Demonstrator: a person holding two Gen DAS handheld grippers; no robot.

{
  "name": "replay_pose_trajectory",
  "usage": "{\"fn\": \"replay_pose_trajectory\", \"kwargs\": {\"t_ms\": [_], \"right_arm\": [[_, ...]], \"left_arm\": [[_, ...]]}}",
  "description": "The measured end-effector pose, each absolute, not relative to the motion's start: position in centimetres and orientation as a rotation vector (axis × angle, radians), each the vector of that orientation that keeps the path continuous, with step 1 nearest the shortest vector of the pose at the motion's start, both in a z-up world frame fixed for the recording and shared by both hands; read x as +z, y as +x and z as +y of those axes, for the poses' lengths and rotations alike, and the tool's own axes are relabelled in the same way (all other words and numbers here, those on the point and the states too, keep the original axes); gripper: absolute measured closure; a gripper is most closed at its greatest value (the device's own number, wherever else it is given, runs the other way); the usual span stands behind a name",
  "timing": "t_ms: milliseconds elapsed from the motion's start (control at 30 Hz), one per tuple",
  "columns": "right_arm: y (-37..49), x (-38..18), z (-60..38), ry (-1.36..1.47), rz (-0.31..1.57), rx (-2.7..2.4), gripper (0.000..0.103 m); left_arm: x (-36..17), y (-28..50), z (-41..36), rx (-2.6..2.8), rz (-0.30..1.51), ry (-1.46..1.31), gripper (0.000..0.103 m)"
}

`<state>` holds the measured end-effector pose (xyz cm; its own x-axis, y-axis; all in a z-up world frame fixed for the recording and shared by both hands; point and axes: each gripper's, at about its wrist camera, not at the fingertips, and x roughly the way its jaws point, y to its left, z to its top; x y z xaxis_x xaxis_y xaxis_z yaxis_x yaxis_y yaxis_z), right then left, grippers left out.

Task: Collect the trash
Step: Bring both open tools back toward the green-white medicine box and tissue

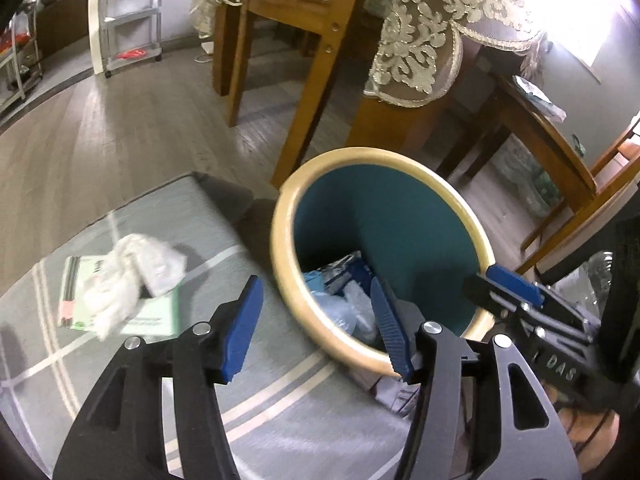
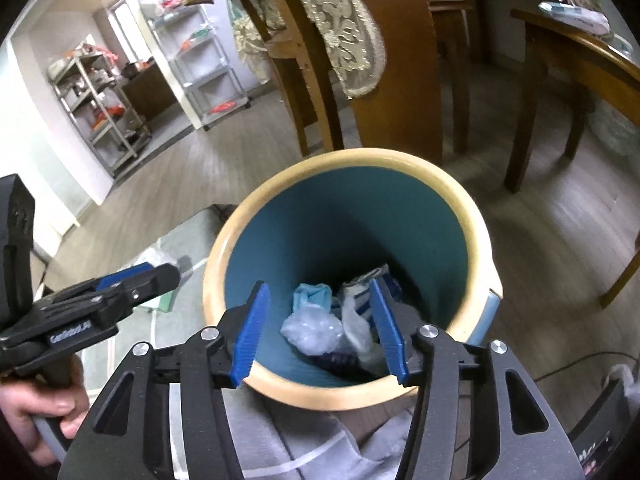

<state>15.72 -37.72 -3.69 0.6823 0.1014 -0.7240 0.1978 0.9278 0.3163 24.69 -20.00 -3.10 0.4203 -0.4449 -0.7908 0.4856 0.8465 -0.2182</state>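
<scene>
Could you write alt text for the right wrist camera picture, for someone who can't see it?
The right gripper, jaws open and empty, hovers over a teal bin with a cream rim, which holds crumpled plastic trash. The left gripper shows at left, wooden chair legs behind.

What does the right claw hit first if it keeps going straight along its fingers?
Probably the trash at the bottom of the bin. The right claw is open and aimed into the bin's mouth; nothing shows between. Depth is unclear.
</scene>
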Motion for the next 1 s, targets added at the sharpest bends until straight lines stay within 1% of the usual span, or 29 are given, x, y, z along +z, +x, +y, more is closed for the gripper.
{"fn": "replay_pose_trajectory", "kwargs": {"t_ms": [233, 500, 667, 1000], "right_arm": [[15.7, -3.3, -36.2, 0.357, 0.822, -0.023, 0.044], [15.7, -3.2, -35.3, 0.343, 0.824, 0.002, 0.042], [15.6, -3.2, -34.4, 0.325, 0.825, 0.025, 0.041], [15.8, -3.2, -33.6, 0.298, 0.832, 0.05, 0.041]], "left_arm": [[-2.5, 23.8, -16.3, -0.534, 0.96, 0.029, 0.046], [-2.1, 24.1, -12.8, -0.47, 0.953, 0.016, 0.046], [-1.8, 25.2, -12.3, -0.434, 0.943, 0.029, 0.041], [-4.5, 29.6, -12.3, -0.344, 0.997, 0.142, 0.041]]}}
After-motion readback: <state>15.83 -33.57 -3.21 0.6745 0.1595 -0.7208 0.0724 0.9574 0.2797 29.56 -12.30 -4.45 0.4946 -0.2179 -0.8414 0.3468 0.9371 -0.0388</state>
